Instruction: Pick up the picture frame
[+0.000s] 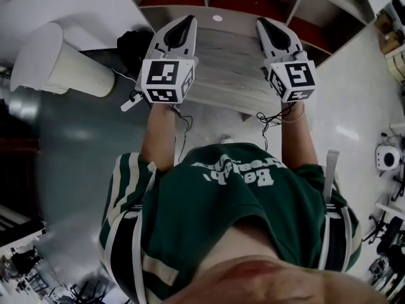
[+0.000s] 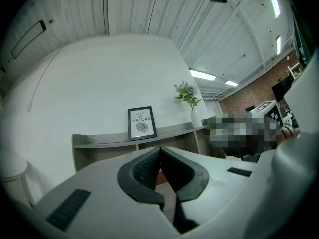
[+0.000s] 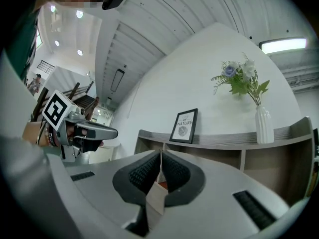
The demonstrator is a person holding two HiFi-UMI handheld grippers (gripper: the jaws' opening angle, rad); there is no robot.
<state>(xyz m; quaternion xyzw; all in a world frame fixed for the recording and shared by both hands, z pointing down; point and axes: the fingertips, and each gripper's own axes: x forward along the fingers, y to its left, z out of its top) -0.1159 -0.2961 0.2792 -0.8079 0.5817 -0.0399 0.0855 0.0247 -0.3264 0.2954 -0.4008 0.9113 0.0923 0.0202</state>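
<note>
On the shelf (image 2: 119, 138), picture frame (image 2: 141, 123) shows only in gripper views; left tool (image 2: 160, 149), right tool (image 3: 161, 153) closed.

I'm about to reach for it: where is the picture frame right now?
In both gripper views the picture frame stands on the shelf top in front of the white wall, left of the flower vase.

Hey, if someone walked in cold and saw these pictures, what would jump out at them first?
Two white tools held out side by side, the left tongs and the right tongs, both shut and empty, pointing toward a wooden shelf. On the shelf's top stands a black picture frame, with a white vase of flowers to its right.
</note>
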